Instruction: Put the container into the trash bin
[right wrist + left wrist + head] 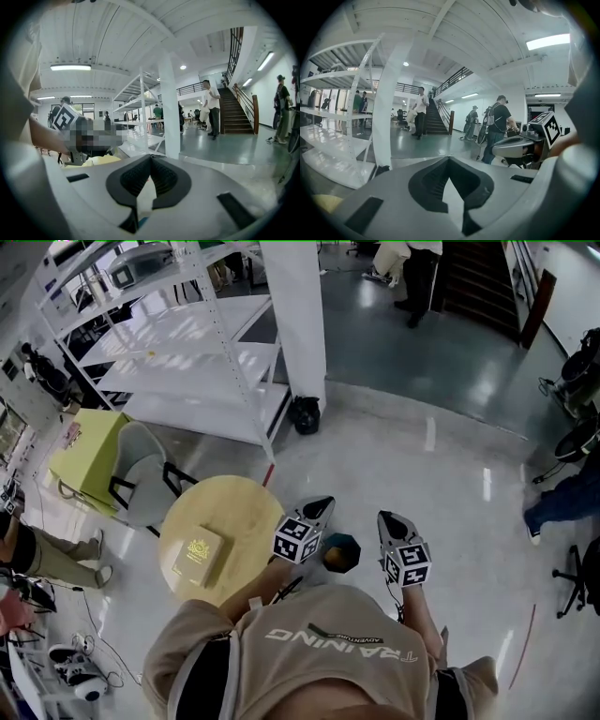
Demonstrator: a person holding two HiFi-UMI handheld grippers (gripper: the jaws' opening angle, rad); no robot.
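Glossy grey floor (412,427). Left claw (324,502) and right claw (385,517) both fully closed, empty. Flat yellow square container (198,556) left of left claw on round yellow bench (244,512), ungrasped. Dark teal trash bin (340,552) below between claws, likely handy for drop.

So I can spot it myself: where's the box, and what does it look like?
Near the white shelving stands a round yellow table. On it lies a flat pale-yellow box with a gold emblem, the only thing on the tabletop.

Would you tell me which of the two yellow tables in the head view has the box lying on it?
The round table just left of the left gripper; the box lies on it. The square yellow-green one stands farther off.
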